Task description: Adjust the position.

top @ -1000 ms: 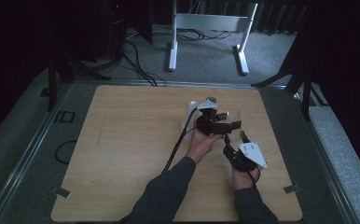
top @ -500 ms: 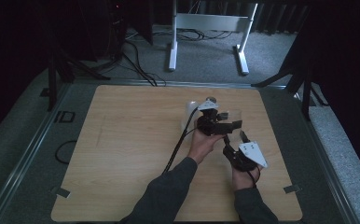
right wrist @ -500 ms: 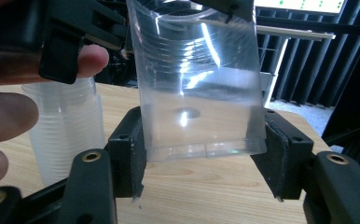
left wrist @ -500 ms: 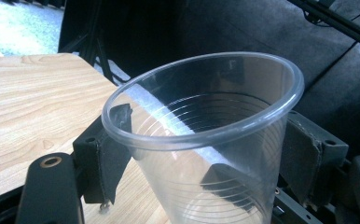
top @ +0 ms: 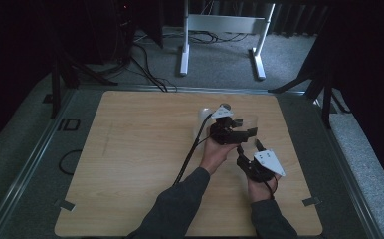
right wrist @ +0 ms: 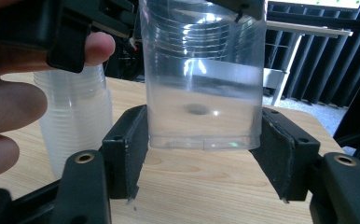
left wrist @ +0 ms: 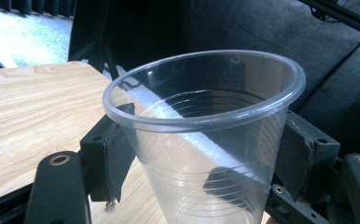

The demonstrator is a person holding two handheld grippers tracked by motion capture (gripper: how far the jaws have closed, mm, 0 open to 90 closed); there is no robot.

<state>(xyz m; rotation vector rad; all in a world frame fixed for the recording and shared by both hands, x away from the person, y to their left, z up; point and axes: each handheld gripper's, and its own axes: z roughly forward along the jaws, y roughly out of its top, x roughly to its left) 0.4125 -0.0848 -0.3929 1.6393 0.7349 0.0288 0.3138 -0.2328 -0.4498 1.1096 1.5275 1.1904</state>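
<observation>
Dark curtains and grey carpet ring the pale wooden bench, with a white stand behind it. Near the far right of the bench my left gripper has been closing its jaws on a clear plastic cup; in the left gripper view the pads sit against the cup's wall on both sides below the rim, so I read it as clamped on the cup. My right gripper is just beside it, nearer to me, and its jaws have been opening: in the right gripper view the cup's base hangs between them, the left pad at its wall, the right pad clear. A stack of cups stands on the bench just beside.
</observation>
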